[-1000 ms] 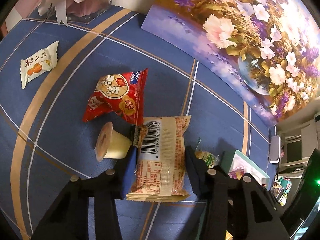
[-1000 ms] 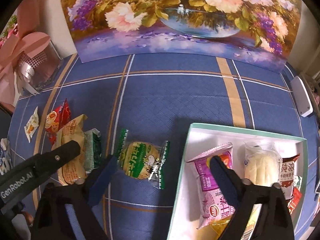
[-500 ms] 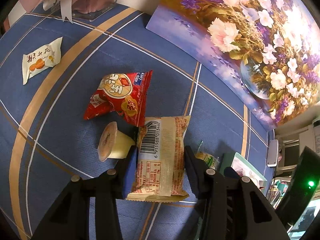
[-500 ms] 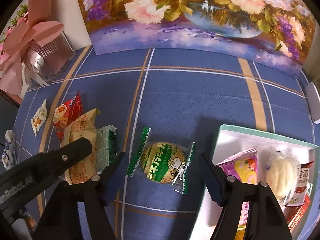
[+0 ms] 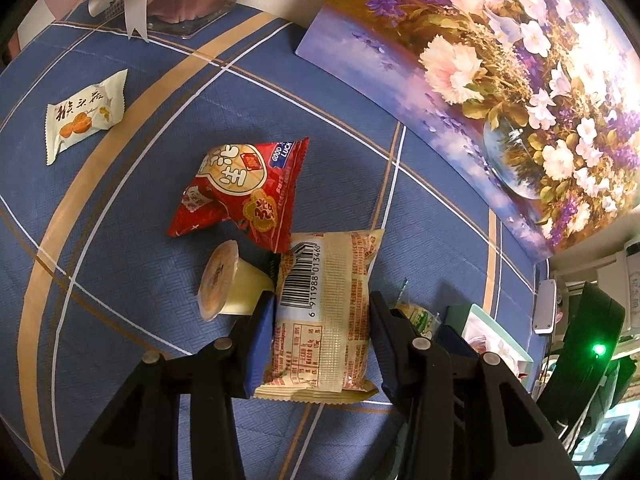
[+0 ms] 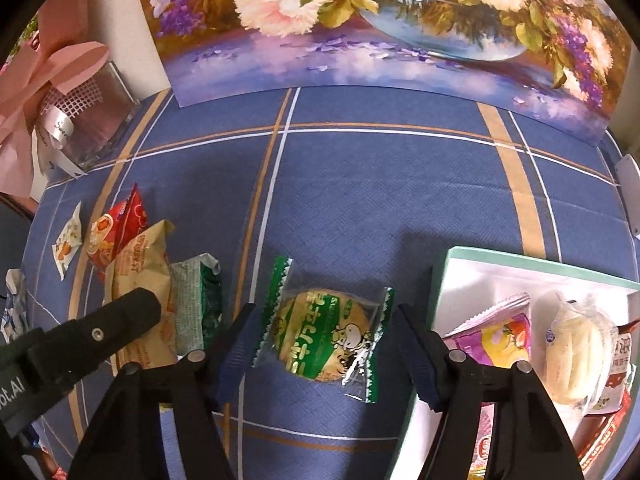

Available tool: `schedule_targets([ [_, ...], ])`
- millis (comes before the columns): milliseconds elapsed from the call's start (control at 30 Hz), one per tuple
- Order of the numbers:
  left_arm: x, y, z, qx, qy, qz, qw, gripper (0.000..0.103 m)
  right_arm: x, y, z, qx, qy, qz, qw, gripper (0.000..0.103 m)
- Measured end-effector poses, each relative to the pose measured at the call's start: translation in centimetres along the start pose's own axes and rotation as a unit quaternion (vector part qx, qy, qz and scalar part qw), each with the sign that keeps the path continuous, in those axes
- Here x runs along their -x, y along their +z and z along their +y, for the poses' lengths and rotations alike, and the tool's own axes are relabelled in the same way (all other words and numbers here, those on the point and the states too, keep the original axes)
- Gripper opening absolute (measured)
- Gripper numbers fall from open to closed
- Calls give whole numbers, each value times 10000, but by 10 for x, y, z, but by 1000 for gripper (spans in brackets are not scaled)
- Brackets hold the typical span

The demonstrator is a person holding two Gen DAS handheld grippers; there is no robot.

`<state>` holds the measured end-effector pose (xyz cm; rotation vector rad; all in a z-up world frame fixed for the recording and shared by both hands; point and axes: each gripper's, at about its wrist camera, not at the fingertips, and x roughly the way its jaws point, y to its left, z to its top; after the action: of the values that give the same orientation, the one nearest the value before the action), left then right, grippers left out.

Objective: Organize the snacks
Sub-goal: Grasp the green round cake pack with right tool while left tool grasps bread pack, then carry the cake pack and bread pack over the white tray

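Note:
My left gripper (image 5: 322, 334) is shut on a tan snack packet (image 5: 326, 304) with a barcode, its blue pads pressing both long sides; the packet sits low over the blue checked cloth. In the right wrist view that packet (image 6: 138, 268) shows beneath the left gripper's black body. My right gripper (image 6: 326, 354) points down around a green cookie packet (image 6: 324, 336) lying flat on the cloth. Its jaws are closing, with the pads close beside the packet's crimped ends and no visible squeeze. A teal-rimmed white box (image 6: 440, 276) stands just to the right.
A pink packet (image 6: 496, 332), a white bun (image 6: 572, 340) and a red packet (image 6: 618, 360) lie in the box. A red packet (image 5: 240, 192), a jelly cup (image 5: 228, 284), a white packet (image 5: 84, 116) and a green-silver packet (image 6: 196, 300) lie loose. A flower painting (image 6: 360, 40) backs the table.
My right gripper moved left off the box edge, came down around the green cookie packet, and its jaws narrowed. The left gripper kept still with the tan packet in its grip.

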<state>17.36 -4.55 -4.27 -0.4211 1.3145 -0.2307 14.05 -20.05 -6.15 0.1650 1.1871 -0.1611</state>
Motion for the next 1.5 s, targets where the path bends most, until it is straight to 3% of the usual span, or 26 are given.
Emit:
schedule_targets([
  [67, 0, 0, 0, 5, 8, 3, 10000, 47, -4, -1, 2, -40, 153, 99, 9998, 64],
  [333, -5, -1, 1, -22, 120, 73, 9999, 47, -9, -5, 10, 85, -151, 60, 9998, 64],
  [533, -8, -3, 2, -35, 157, 81, 9998, 47, -11, -6, 9, 3, -86, 13, 10000, 63],
  [800, -2, -2, 2, -45, 86, -29, 9999, 38, -6, -7, 0, -147, 58, 4, 9999, 54],
  [1500, 45, -3, -13, -245, -116, -511, 9983, 38, 50, -7, -13, -296, 40, -255, 9992, 54],
])
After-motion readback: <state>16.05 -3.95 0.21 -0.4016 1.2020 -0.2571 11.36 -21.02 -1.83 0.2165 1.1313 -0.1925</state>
